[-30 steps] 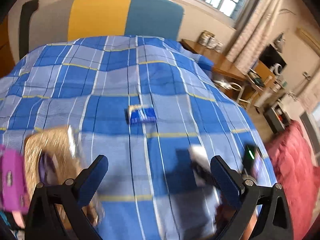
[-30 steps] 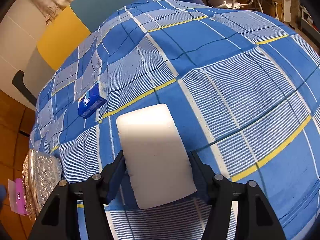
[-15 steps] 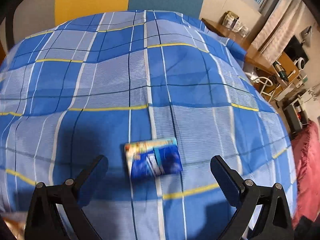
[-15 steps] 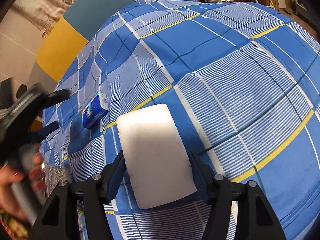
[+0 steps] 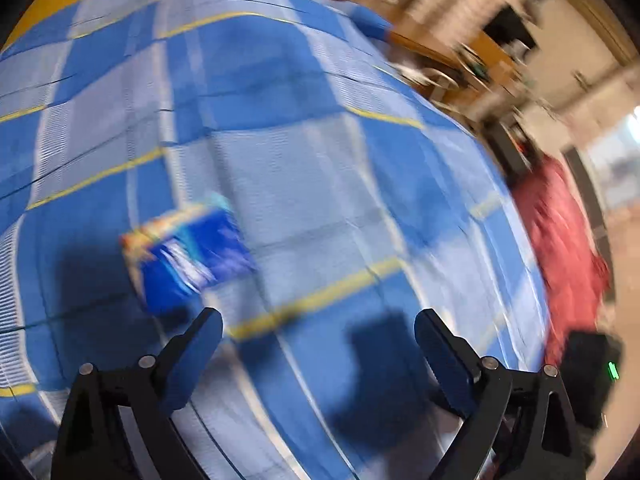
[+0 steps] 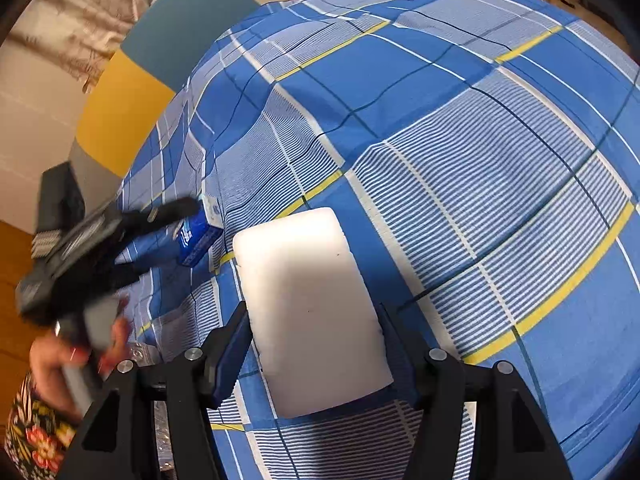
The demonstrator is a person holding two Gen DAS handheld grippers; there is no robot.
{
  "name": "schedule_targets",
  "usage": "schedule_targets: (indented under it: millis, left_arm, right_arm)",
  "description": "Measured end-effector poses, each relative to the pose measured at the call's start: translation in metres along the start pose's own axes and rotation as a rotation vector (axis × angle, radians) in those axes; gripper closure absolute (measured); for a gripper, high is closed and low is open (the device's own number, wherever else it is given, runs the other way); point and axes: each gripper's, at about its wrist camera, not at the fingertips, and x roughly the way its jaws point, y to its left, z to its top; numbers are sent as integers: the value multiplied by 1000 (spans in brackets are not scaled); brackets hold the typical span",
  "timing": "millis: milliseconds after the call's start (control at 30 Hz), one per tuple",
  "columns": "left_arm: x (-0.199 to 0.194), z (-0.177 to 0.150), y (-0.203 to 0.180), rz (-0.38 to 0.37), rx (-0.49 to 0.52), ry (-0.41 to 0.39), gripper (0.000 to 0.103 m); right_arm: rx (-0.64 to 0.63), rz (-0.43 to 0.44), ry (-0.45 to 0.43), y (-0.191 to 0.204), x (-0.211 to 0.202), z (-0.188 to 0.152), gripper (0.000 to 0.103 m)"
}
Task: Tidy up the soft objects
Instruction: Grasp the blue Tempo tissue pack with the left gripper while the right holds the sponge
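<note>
A blue tissue pack [image 5: 188, 252] lies on the blue plaid bedspread [image 5: 320, 168], blurred by motion. My left gripper [image 5: 316, 340] is open and empty, just in front of the pack, which sits ahead of its left finger. In the right wrist view the left gripper [image 6: 152, 236] reaches over the same pack [image 6: 198, 236]. My right gripper [image 6: 316, 344] is shut on a white foam block [image 6: 312, 304] and holds it just above the bedspread [image 6: 480, 160].
A yellow and teal headboard [image 6: 160, 68] stands at the bed's far end. A red blanket [image 5: 560, 240] and wooden furniture [image 5: 448, 48] lie beyond the bed's right edge. A silver patterned tray edge [image 6: 140, 352] shows by the person's hand.
My left gripper has swung to the right and closer to the tissue pack, with strong blur. My right gripper holds the foam block in the same place.
</note>
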Motion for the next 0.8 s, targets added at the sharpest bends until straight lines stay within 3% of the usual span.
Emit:
schedule_targets:
  millis: [67,133,267,367,500,633,733,800]
  left_arm:
    - [-7,0,-8,112,75,-38,5]
    - [-10,7,-2,189,69,-76,4]
    - [-4,27,28,228,-66,-135,0]
    - [11,37,45,239,-105,-175,0]
    - [27,37,53,227,-107,-118,2]
    - [23,19,25,114,-10,-2,3]
    - [17,6,1,189,96,6,3]
    - [18,5,0,246,95,-17,3]
  right_arm:
    - [7,-3,-5,-1,-1,0,40]
    - [10,-2,-7,-1,-2,0,40]
    - [8,-2,-8,-2,-2,0,40]
    - [3,0,-8,0,-1,1,40]
    - [0,0,-2,-2,-1,1,40]
    - [22,7,1,-5,-1,1,40]
    - [26,10,-6,-5,-3,0,40]
    - [22,5,-11,-4,-4,-1,40]
